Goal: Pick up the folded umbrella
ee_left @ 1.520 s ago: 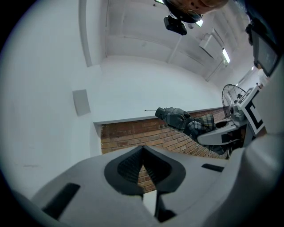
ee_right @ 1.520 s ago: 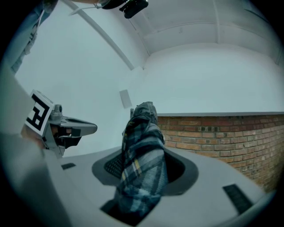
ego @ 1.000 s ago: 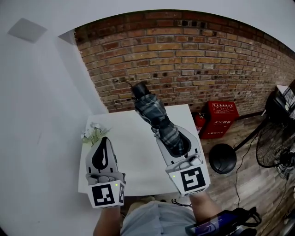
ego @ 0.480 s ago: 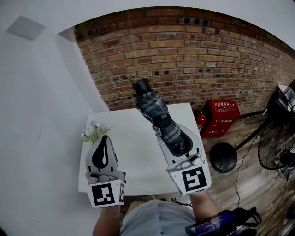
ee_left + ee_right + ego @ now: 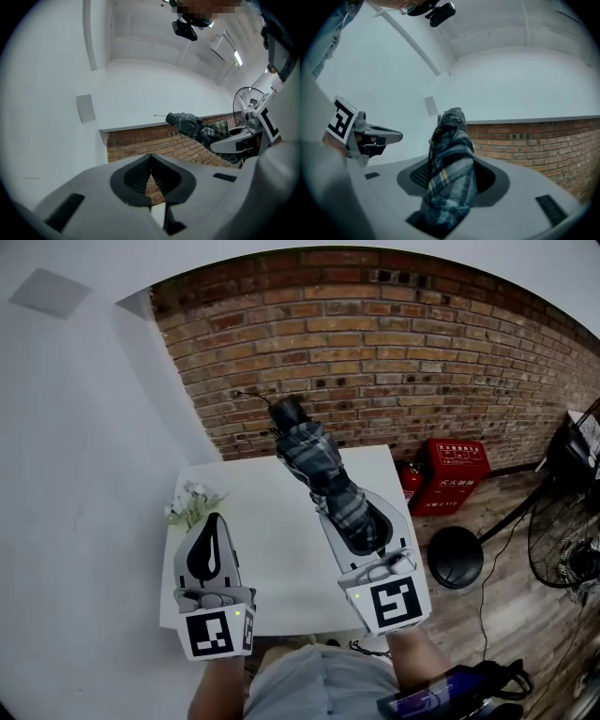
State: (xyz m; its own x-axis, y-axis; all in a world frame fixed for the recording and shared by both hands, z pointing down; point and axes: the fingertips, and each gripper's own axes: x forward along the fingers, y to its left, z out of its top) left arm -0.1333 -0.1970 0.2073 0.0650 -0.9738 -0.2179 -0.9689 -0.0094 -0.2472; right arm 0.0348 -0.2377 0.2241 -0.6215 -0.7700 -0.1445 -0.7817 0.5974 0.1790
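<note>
Overhead, a red brick wall (image 5: 394, 352) fills the far side of the head view, meeting a plain white wall (image 5: 84, 446) on the left and a wood plank floor (image 5: 487, 596) on the right. A white table (image 5: 272, 540) stands against the brick, directly below the person. On the floor to the right: a standing fan (image 5: 562, 540) with a round black base (image 5: 455, 561), and nearer the wall a red box (image 5: 455, 474). The folded umbrella (image 5: 323, 470), dark plaid fabric, is off the table and held in the air, slanting away from the person toward the brick wall with its dark end (image 5: 286, 413) uppermost. The right gripper (image 5: 354, 517) is clenched on the umbrella's lower part; in the right gripper view the plaid cloth fills the space between the two dark pads (image 5: 417, 176) and rises out past them. The left gripper (image 5: 212, 526) hangs over the left part of the table, well apart from the umbrella; the left gripper view shows its jaws meeting at the tips with nothing between them, only brick visible through the gap lower down. A small bunch of pale flowers (image 5: 192, 505) sits at the table's far left corner, just beyond the left gripper's tips.
</note>
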